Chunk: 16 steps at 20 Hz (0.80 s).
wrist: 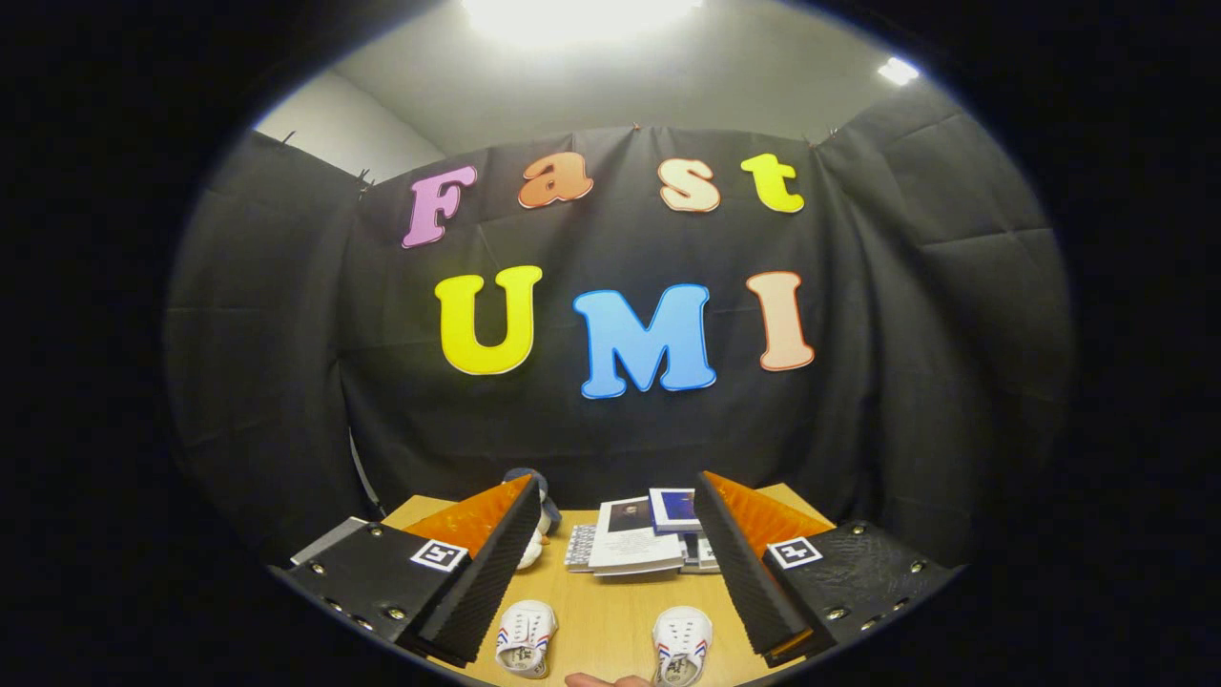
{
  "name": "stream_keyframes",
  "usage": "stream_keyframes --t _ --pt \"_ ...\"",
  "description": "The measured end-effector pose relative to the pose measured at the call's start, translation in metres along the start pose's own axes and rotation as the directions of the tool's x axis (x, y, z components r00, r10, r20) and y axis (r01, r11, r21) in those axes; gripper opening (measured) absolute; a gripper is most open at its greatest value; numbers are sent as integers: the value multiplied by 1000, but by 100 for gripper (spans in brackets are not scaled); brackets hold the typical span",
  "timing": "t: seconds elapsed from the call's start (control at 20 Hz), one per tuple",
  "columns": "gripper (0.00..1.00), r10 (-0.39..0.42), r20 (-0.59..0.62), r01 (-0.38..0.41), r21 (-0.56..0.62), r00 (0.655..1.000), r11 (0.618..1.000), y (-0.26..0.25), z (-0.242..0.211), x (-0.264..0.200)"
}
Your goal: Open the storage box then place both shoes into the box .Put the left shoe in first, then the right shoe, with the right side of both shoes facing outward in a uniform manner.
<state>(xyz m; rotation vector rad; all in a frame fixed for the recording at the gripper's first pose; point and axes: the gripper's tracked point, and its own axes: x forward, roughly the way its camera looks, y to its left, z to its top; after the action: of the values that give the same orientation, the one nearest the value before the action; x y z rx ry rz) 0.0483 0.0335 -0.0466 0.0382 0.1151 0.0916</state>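
Two small white shoes with red and blue side stripes stand on the wooden table [610, 620], toes pointing away from me. The left-hand shoe [526, 636] sits close to my left finger [486, 572]. The right-hand shoe [683, 644] sits near my right finger [739, 572]. My gripper [610, 572] hangs above the table, open wide, with nothing between its fingers; both shoes lie below the gap. A fingertip of a person [606, 680] shows at the table's near edge by the right-hand shoe.
A pile of books and booklets [639, 544] lies beyond the shoes toward the table's back. A plush toy [536, 520] peeks out behind my left finger. Black cloth closes off the booth behind the table.
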Motion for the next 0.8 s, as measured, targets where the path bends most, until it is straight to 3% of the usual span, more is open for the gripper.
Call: stream_keyframes --t 0.2,0.4,0.65,0.8 --pt "99 96 -105 -88 80 990 993 24 -36 21" --pt "99 194 -210 -161 164 958 973 51 -75 39" --pt "98 385 -314 -282 326 868 902 101 -125 59" --pt "99 511 -371 -321 466 775 825 138 -153 66"
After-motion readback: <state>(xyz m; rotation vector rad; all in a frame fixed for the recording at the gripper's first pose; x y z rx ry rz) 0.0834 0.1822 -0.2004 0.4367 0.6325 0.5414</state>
